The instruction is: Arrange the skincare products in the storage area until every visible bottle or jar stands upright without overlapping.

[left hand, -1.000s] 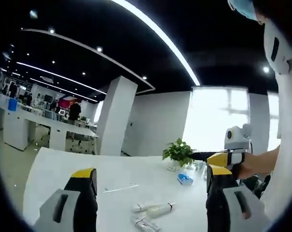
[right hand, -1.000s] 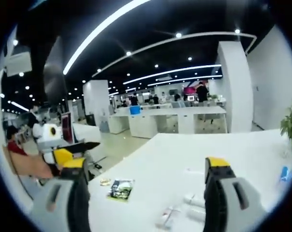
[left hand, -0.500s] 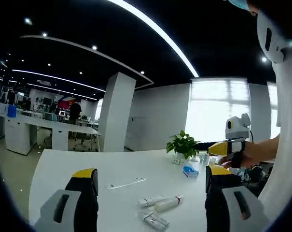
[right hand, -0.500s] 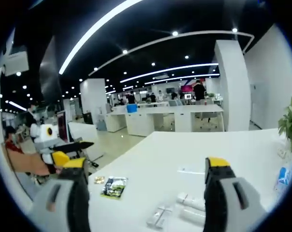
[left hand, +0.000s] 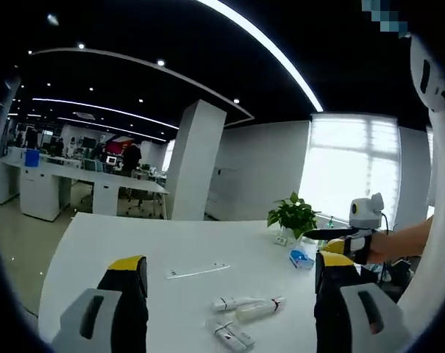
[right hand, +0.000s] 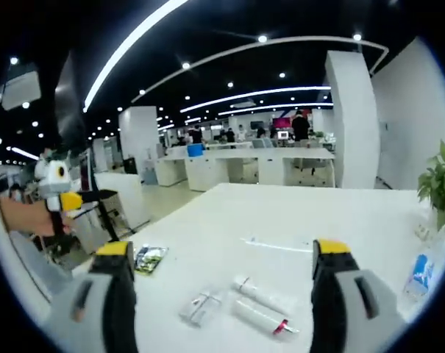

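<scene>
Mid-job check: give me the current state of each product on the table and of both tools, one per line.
Red-capped tube: lying on its side, not upright.
White tube: lying flat, next to the red-capped tube.
Small flat tube: lying flat, apart from the others.
Blue-labelled bottle: upright near the plant.
Green sachet: flat near the table edge.
Left tool: open, holding nothing.
Right tool: open, holding nothing.

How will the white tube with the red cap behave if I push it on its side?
The white tube with the red cap lies flat on the smooth white table, so it probably rolls or slides easily. It looks slim and likely light; stood upright, it may tip.
</scene>
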The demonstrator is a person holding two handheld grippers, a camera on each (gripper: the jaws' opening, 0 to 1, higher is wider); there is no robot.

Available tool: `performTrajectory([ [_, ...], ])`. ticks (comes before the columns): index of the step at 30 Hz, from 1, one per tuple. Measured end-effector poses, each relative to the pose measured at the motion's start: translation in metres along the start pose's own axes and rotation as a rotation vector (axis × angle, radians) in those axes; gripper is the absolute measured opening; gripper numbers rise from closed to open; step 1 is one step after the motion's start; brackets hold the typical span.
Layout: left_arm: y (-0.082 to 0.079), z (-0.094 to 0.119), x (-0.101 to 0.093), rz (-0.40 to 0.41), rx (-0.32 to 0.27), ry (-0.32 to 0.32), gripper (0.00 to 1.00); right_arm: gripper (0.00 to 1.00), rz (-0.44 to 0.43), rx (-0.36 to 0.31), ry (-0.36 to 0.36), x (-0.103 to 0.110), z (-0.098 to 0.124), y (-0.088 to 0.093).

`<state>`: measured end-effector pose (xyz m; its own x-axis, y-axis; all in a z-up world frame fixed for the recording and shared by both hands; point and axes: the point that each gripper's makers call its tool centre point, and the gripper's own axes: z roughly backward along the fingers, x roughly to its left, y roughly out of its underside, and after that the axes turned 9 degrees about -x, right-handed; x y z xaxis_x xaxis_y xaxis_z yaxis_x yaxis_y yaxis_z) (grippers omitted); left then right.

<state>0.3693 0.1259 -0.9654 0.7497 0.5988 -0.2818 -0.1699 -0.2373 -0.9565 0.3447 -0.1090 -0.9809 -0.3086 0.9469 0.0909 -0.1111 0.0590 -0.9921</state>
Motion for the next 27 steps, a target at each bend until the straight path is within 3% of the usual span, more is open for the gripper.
performTrajectory([
  [2, 0.001, -0.003, -0.003, -0.002, 0.008, -0.004, 0.97, 0.98, 0.029, 0.013, 0.002, -0.012, 0.001, 0.008],
  [7, 0.004, 0.004, -0.003, -0.023, 0.041, -0.007, 0.97, 0.87, 0.058, 0.128, -0.012, -0.033, -0.008, 0.039],
  [10, 0.009, 0.019, 0.016, -0.012, 0.057, -0.023, 0.96, 0.84, 0.106, 0.196, -0.037, -0.039, -0.017, 0.059],
  [15, 0.013, 0.032, 0.022, -0.013, 0.077, -0.042, 0.96, 0.75, 0.142, 0.321, -0.079, -0.051, -0.031, 0.098],
  [16, 0.013, 0.036, 0.02, -0.013, 0.078, -0.051, 0.96, 0.72, 0.178, 0.39, -0.081, -0.061, -0.034, 0.114],
  [17, 0.013, 0.04, 0.019, -0.013, 0.081, -0.059, 0.96, 0.71, 0.19, 0.417, -0.087, -0.064, -0.036, 0.121],
  [27, 0.013, 0.057, 0.007, -0.037, 0.114, -0.113, 0.94, 0.69, 0.186, 0.469, -0.126, -0.08, -0.081, 0.142],
])
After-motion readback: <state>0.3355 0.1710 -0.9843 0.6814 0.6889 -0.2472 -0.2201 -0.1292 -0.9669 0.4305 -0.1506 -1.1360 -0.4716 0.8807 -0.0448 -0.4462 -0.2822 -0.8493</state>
